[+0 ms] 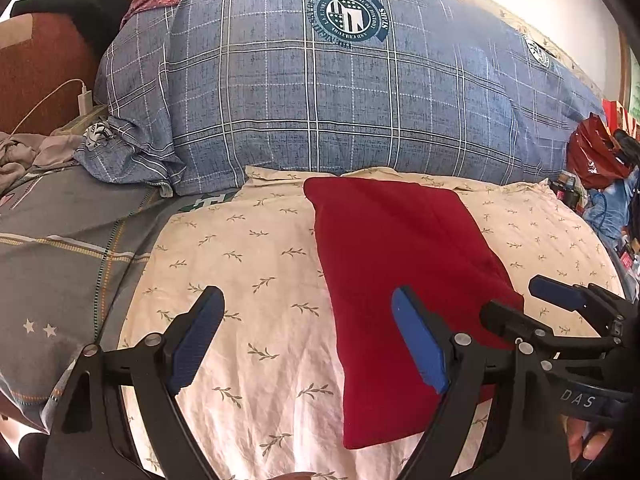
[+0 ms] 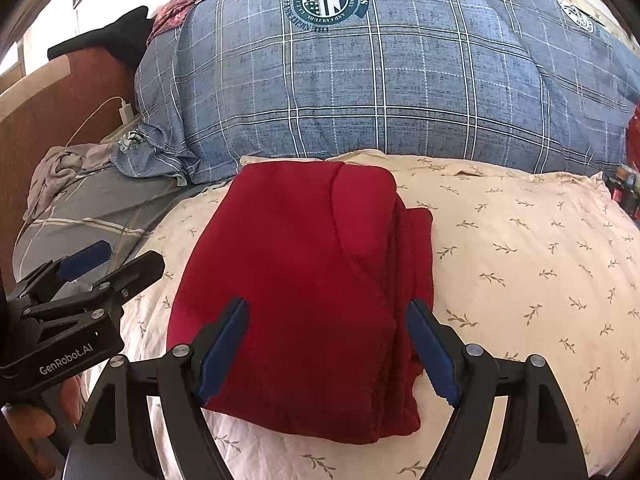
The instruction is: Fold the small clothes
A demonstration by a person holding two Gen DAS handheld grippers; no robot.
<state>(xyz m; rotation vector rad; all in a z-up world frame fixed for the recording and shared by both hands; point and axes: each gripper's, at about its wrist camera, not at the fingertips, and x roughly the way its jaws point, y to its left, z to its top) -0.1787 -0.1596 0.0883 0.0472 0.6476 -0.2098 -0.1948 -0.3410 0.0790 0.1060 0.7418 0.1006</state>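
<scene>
A dark red garment lies folded into a thick rectangle on the cream leaf-print sheet; it also shows in the right wrist view. My left gripper is open and empty, hovering over the sheet at the garment's left edge. My right gripper is open and empty, just above the garment's near end. Each gripper shows in the other's view: the right one at the far right, the left one at the far left.
A big blue plaid quilt is piled behind the garment. A grey plaid bedcover lies to the left, with crumpled grey cloth and a white charger by the headboard. Red bags sit at the right.
</scene>
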